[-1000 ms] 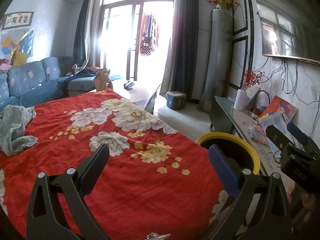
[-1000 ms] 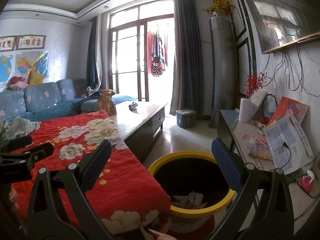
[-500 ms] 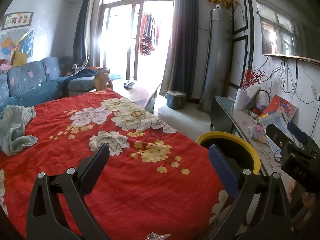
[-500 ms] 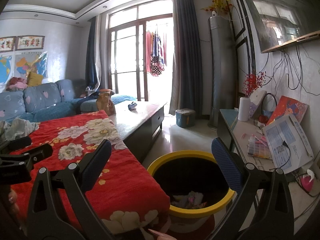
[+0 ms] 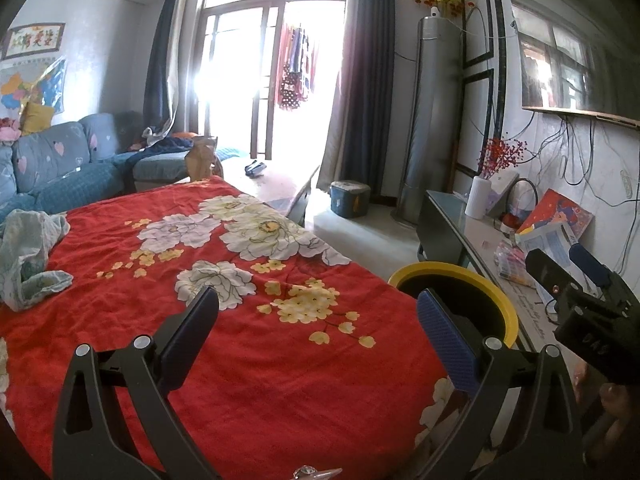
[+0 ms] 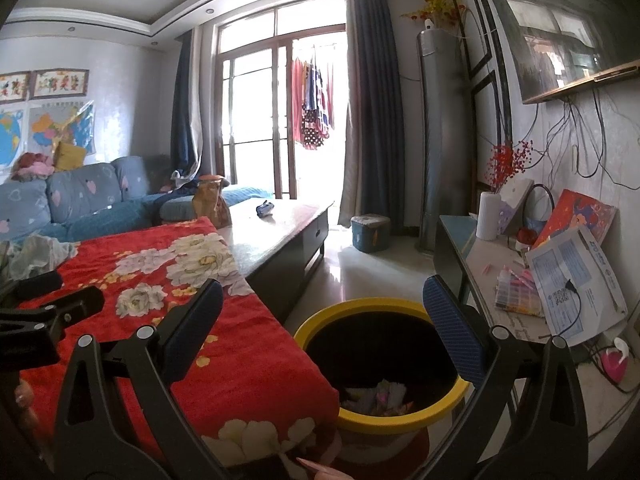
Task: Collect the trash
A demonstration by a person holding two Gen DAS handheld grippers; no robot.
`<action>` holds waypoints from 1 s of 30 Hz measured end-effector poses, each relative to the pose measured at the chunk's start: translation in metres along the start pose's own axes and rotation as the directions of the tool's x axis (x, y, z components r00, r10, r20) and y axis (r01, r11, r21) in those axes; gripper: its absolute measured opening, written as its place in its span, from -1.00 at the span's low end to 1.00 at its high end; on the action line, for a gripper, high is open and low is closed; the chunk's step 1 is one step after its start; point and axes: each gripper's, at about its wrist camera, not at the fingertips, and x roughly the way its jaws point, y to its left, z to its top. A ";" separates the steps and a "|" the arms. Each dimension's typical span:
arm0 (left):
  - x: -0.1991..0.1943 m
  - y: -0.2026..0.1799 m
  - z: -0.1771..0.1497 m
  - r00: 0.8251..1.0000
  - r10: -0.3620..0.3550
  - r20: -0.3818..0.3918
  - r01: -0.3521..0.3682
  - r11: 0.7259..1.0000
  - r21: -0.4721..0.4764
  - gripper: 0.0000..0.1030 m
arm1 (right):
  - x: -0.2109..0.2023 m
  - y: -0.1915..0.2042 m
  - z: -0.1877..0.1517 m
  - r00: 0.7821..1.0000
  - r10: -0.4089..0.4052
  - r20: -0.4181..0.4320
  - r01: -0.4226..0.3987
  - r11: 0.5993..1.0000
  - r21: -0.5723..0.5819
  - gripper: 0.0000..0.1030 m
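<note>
A black bin with a yellow rim (image 6: 340, 422) stands on the floor at the right edge of the table; crumpled paper trash (image 6: 378, 394) lies in its bottom. My right gripper (image 6: 320, 304) hangs open above the bin, nothing between its fingers. My left gripper (image 5: 316, 316) is open over the red flowered cloth (image 5: 248, 352), also holding nothing. In the left wrist view the bin (image 5: 452, 270) shows at the right, with the right gripper's body beside it. A crumpled pale cloth (image 5: 28, 252) lies at the cloth's far left.
A dark coffee table (image 6: 280, 232) with a brown paper bag (image 6: 210, 200) and a small dark object (image 6: 265, 209) extends beyond the red cloth. A blue sofa (image 6: 80, 200) is at the left. A low cabinet (image 6: 516, 280) with papers runs along the right wall.
Both grippers stay open and hardly move. The right wrist view has shifted slightly, the bin sitting a touch further left in it.
</note>
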 end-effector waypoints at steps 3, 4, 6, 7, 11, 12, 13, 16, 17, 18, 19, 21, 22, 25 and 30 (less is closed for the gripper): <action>0.000 0.000 0.000 1.000 0.000 0.000 0.000 1.000 0.001 0.88 | 0.001 -0.001 0.000 1.000 0.000 0.001 0.000 1.000 0.002 0.79; 0.000 0.000 0.000 1.000 0.000 -0.001 0.000 1.000 0.001 0.88 | 0.001 -0.001 0.000 1.000 0.000 0.000 0.000 1.000 0.002 0.79; 0.000 -0.001 0.000 1.000 0.000 -0.001 0.000 1.000 0.001 0.88 | 0.001 -0.001 -0.001 1.000 -0.001 0.000 0.001 1.000 0.002 0.79; 0.000 0.000 0.000 1.000 0.000 -0.001 0.000 1.000 0.001 0.88 | 0.001 -0.001 -0.001 1.000 -0.001 0.000 0.001 1.000 0.002 0.79; 0.000 -0.001 0.000 1.000 -0.001 -0.005 0.001 1.000 -0.002 0.88 | 0.001 -0.001 -0.001 1.000 0.000 -0.003 0.000 1.000 0.002 0.79; 0.000 -0.002 -0.002 1.000 -0.003 -0.005 0.003 1.000 -0.001 0.88 | 0.001 -0.001 -0.001 1.000 0.000 -0.004 0.000 1.000 0.003 0.79; 0.000 -0.002 -0.002 1.000 -0.004 -0.006 0.004 1.000 0.000 0.88 | 0.001 -0.001 -0.001 1.000 -0.001 -0.003 0.001 1.000 0.003 0.79; 0.000 -0.002 -0.002 1.000 -0.002 -0.006 0.002 1.000 -0.001 0.88 | 0.001 -0.002 -0.001 1.000 -0.001 -0.004 0.001 1.000 0.004 0.79; 0.001 -0.002 -0.001 1.000 -0.002 -0.006 0.002 1.000 0.000 0.88 | 0.001 -0.002 -0.001 1.000 -0.001 -0.006 0.001 1.000 0.004 0.79; 0.000 -0.002 -0.002 1.000 -0.001 -0.008 0.001 1.000 0.000 0.88 | 0.002 -0.001 -0.001 1.000 0.000 -0.009 0.000 1.000 0.006 0.79; 0.000 -0.002 -0.002 1.000 -0.003 -0.008 0.003 1.000 0.000 0.88 | 0.002 -0.001 -0.001 1.000 -0.001 -0.010 0.001 1.000 0.007 0.79; 0.001 -0.002 -0.003 1.000 -0.004 -0.010 0.004 1.000 -0.002 0.88 | 0.002 -0.001 -0.001 1.000 -0.001 -0.011 0.001 1.000 0.007 0.79; 0.001 -0.002 -0.004 1.000 -0.006 -0.013 0.006 1.000 -0.002 0.88 | 0.001 0.000 -0.001 1.000 0.000 -0.012 0.001 1.000 0.007 0.79; 0.005 0.000 -0.007 1.000 -0.014 -0.027 0.014 1.000 -0.007 0.88 | 0.001 0.000 -0.001 1.000 0.003 -0.013 -0.003 1.000 0.005 0.79; 0.009 0.013 -0.006 0.998 -0.015 -0.066 0.013 0.999 -0.041 0.88 | 0.009 0.009 0.002 0.999 0.029 -0.038 -0.029 0.999 -0.013 0.79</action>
